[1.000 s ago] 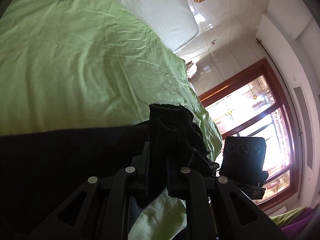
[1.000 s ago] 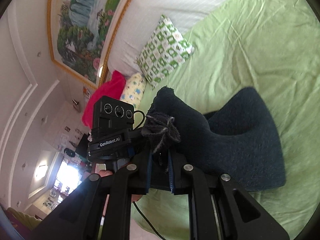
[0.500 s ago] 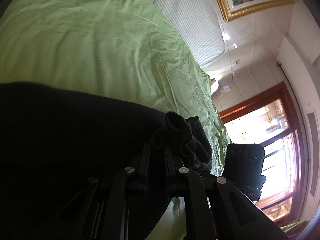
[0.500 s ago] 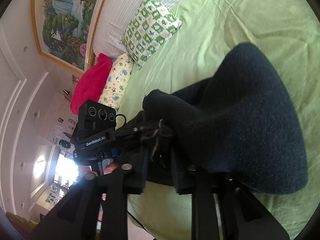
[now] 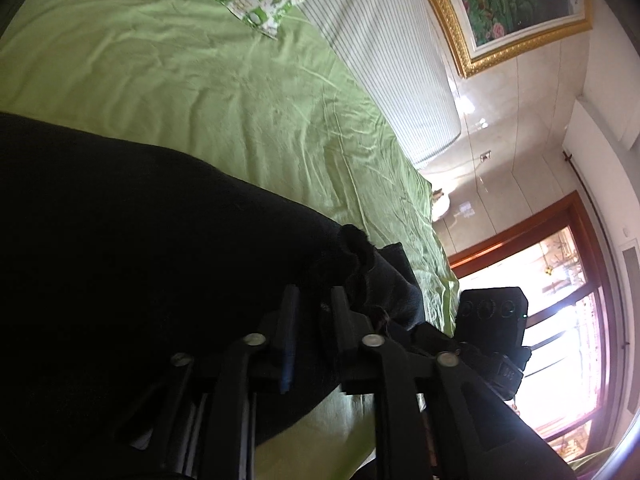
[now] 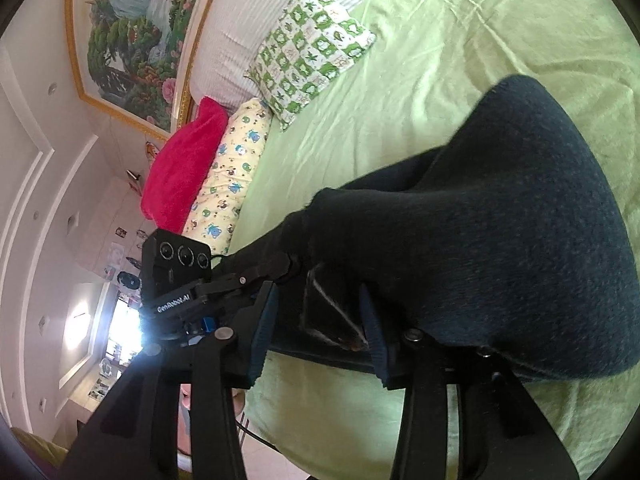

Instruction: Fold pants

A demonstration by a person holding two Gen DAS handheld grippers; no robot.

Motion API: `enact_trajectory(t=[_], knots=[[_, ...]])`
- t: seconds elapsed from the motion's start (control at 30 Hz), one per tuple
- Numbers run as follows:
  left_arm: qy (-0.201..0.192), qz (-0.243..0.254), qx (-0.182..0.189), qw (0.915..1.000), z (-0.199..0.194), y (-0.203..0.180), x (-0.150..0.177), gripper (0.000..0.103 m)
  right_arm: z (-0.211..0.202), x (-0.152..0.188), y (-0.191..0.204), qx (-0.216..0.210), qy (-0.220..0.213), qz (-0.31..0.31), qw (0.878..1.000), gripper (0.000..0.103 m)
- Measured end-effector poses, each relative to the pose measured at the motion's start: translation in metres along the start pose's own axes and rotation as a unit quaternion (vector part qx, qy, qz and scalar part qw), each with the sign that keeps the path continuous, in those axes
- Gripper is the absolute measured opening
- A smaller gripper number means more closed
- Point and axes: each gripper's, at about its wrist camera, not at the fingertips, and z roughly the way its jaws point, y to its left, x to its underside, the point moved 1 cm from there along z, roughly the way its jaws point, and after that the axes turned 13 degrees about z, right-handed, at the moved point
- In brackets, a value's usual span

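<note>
Dark navy pants (image 6: pixel 500 216) lie folded over on a green bedsheet (image 6: pixel 460 40); in the left wrist view they (image 5: pixel 120 240) fill the lower left. My left gripper (image 5: pixel 314 300) has its jaws slightly apart around a bunched edge of the pants and still seems to pinch it. My right gripper (image 6: pixel 316 308) is open, its blue-padded fingers (image 6: pixel 264 320) spread around the pants' hem, which rests between them. Each gripper shows in the other's view, close beside it: the left (image 6: pixel 176 276) and the right (image 5: pixel 492 320).
A green-and-white checked pillow (image 6: pixel 312 48), a yellow patterned pillow (image 6: pixel 228 176) and a red cushion (image 6: pixel 180 164) lie by the striped headboard (image 5: pixel 384 60). The bed's edge runs just below the grippers (image 6: pixel 320 420). A bright window (image 5: pixel 560 300) stands beyond the bed.
Both grippers have carried the pants edge forward and down onto the rest of the pants. The right gripper's jaws have opened; the left jaws have widened a little.
</note>
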Motion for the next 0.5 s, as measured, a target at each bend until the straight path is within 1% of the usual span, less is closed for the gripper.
enact_trajectory(t=[0.07, 0.13, 0.17, 0.2, 0.23, 0.27, 0.3, 0.4, 0.47, 0.5], knots=[[-0.009, -0.008, -0.016, 0.9998, -0.006, 0.002, 0.003, 0.035, -0.003, 0.0, 0.007, -0.004, -0.004, -0.012, 1.0, 0.044], [-0.02, -0.016, -0.031, 0.9992, -0.014, 0.005, 0.006, 0.04, -0.005, 0.0, 0.014, -0.004, -0.011, -0.027, 1.0, 0.049], [-0.025, -0.022, -0.037, 0.9988, -0.018, 0.006, 0.009, 0.042, -0.007, 0.0, 0.018, -0.002, -0.015, -0.036, 0.999, 0.056], [-0.03, -0.029, -0.042, 0.9983, -0.022, 0.007, 0.011, 0.043, -0.007, -0.001, 0.022, 0.001, -0.019, -0.044, 0.999, 0.06], [-0.039, -0.036, -0.046, 0.9975, -0.028, 0.007, 0.014, 0.043, -0.007, -0.002, 0.026, 0.004, -0.022, -0.055, 0.998, 0.06], [-0.047, -0.042, -0.055, 0.9965, -0.034, 0.007, 0.018, 0.047, -0.007, -0.002, 0.028, 0.006, -0.022, -0.063, 0.998, 0.06], [-0.054, -0.046, -0.063, 0.9955, -0.039, 0.009, 0.021, 0.049, -0.005, -0.004, 0.032, 0.007, -0.021, -0.069, 0.997, 0.06], [-0.083, -0.06, -0.095, 0.9902, -0.057, 0.008, 0.033, 0.053, 0.001, -0.007, 0.039, 0.007, -0.012, -0.083, 0.996, 0.06], [-0.1, -0.067, -0.12, 0.9854, -0.072, 0.01, 0.042, 0.063, 0.007, -0.008, 0.044, 0.007, -0.003, -0.093, 0.996, 0.061], [-0.111, -0.071, -0.133, 0.9823, -0.08, 0.012, 0.046, 0.064, 0.012, -0.009, 0.048, 0.005, 0.005, -0.102, 0.995, 0.063]])
